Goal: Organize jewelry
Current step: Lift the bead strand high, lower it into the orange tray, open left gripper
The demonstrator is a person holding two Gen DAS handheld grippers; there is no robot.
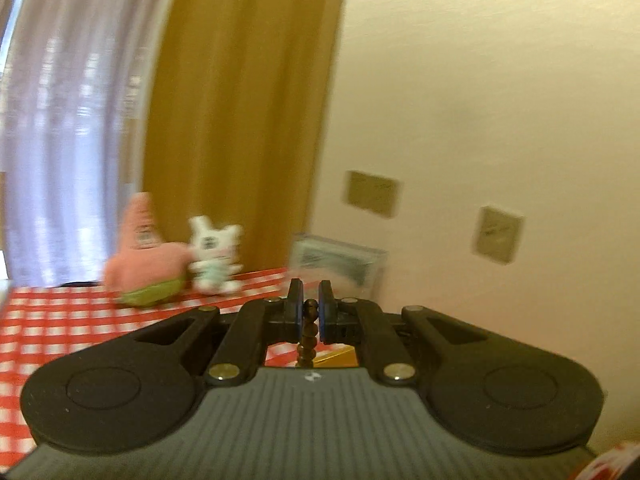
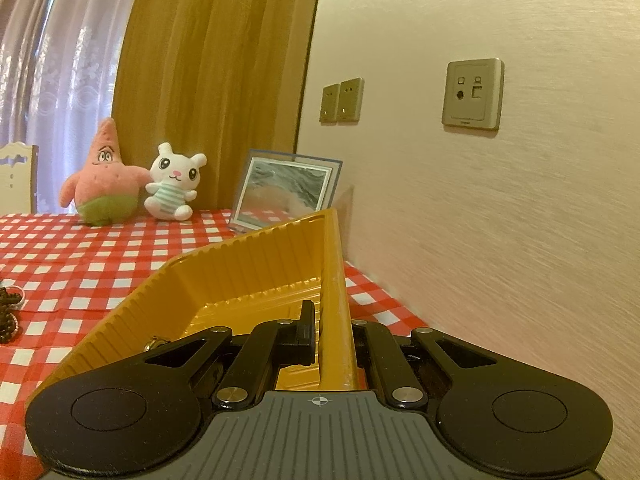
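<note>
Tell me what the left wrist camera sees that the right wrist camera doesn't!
Only the left wrist view shows a brown bead string pinched between the left gripper fingers. Only the right wrist view shows the right gripper clamped on the yellow tray's wall, plus dark beads lying on the cloth. Both show the pink star plush, white bunny plush, framed picture and checkered tablecloth.

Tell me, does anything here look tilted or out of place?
Yes. The yellow tray sits tipped up, its wall pinched by the right gripper. More beads lie loose on the tablecloth outside it, while the left gripper holds a bead string.
</note>
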